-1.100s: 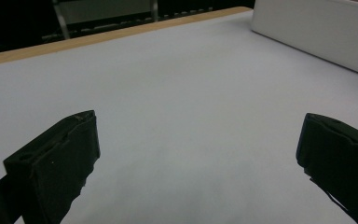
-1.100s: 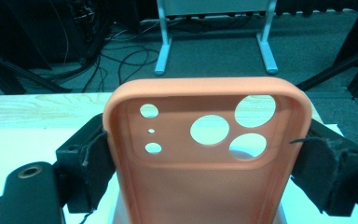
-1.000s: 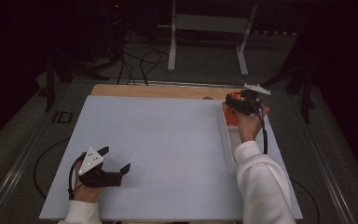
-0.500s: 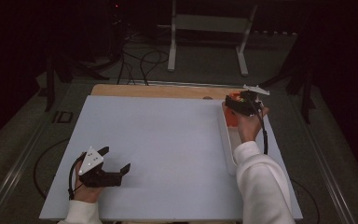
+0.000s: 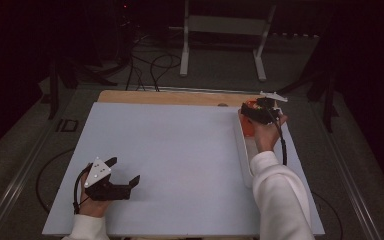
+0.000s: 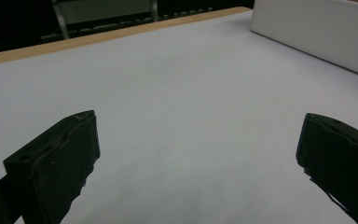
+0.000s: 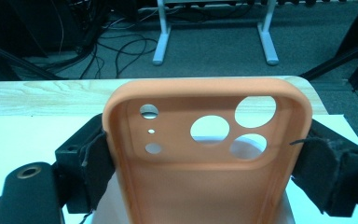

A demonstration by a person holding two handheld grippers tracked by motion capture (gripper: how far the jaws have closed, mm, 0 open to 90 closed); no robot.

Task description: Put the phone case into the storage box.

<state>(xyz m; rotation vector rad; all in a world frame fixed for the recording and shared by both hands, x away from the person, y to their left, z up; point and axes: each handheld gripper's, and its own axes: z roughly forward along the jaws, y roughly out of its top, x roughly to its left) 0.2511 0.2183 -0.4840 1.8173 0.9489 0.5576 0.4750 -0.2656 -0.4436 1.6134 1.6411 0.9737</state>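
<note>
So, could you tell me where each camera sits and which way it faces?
High view: above the person's side, looking forward and down at the table; forearms, left gripper, right gripper show.
Left gripper view: rides the left gripper, facing the tray; open jaws.
Right gripper view: rides the right gripper; jaws clamp the orange phone case.
Shared: tray, high and left.
</note>
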